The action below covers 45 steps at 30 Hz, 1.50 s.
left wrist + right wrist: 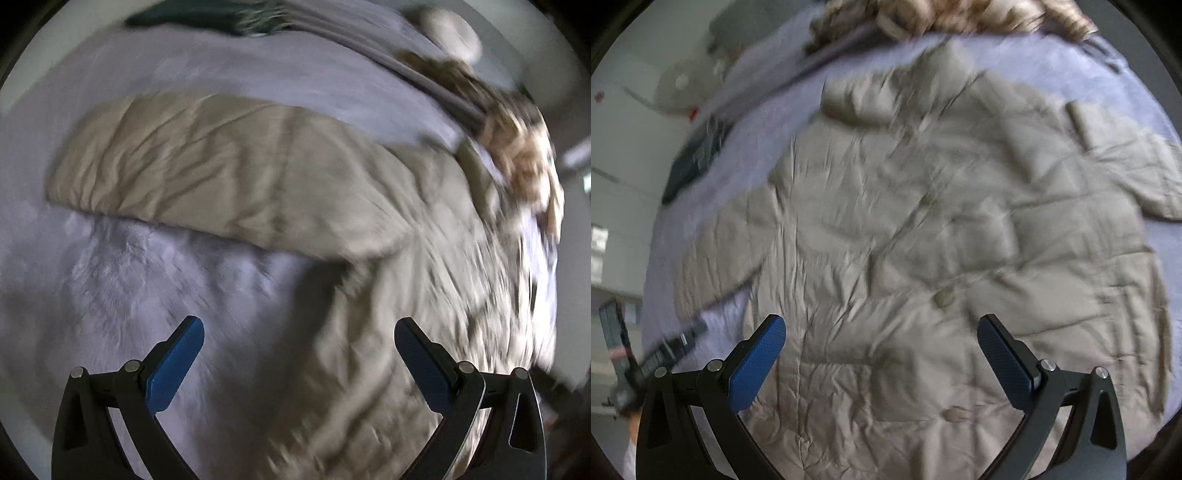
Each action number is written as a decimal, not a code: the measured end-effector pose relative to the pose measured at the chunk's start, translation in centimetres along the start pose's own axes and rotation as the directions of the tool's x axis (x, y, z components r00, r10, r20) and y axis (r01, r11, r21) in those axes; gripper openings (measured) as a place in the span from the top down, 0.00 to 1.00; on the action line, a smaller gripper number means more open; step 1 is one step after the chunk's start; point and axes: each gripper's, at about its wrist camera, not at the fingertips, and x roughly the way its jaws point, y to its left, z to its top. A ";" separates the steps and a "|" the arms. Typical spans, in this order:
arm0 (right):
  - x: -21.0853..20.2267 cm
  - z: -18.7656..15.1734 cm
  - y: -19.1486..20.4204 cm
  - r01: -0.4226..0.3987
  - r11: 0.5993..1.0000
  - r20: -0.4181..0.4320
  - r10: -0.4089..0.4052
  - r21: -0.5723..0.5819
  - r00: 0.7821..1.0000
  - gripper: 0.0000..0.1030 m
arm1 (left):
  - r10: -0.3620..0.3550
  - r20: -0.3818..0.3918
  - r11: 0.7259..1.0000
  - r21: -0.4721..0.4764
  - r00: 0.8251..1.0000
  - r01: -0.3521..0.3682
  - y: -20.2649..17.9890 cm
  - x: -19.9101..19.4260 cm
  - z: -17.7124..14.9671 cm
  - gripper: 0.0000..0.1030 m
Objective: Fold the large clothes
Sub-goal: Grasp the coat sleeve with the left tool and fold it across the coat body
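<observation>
Right wrist view: beige puffer coat [923, 240] flat lengthwise, fur hood [960, 14] far end; both tools [881, 334] [299, 332] spread, empty.

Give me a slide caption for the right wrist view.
Open right hand-held gripper above a beige quilted coat spread flat on a lavender bedsheet.

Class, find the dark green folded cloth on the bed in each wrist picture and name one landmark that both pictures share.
Left wrist view: the dark green cloth lies at the top edge, left of centre, beyond the beige coat's sleeve.
Right wrist view: it lies at the left, on the bed's edge, beside the coat.
Shared landmark: the fur trim beyond the coat.
</observation>
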 end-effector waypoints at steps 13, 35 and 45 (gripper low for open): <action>8.2 0.8 6.5 -0.107 0.990 0.010 0.108 -0.088 0.994 0.00 | -0.107 0.160 0.954 -0.262 0.981 0.147 11.8 6.2 10.3 0.00; 19.5 3.7 16.3 -0.379 0.925 -0.138 0.378 0.017 0.915 0.91 | -0.231 0.348 0.953 0.269 0.909 0.140 -2.4 -5.6 11.9 0.92; 10.2 3.5 6.3 -0.312 0.950 -0.039 0.312 -0.005 0.949 0.91 | -0.368 0.195 0.792 0.578 0.909 0.197 -21.8 -1.4 4.9 0.92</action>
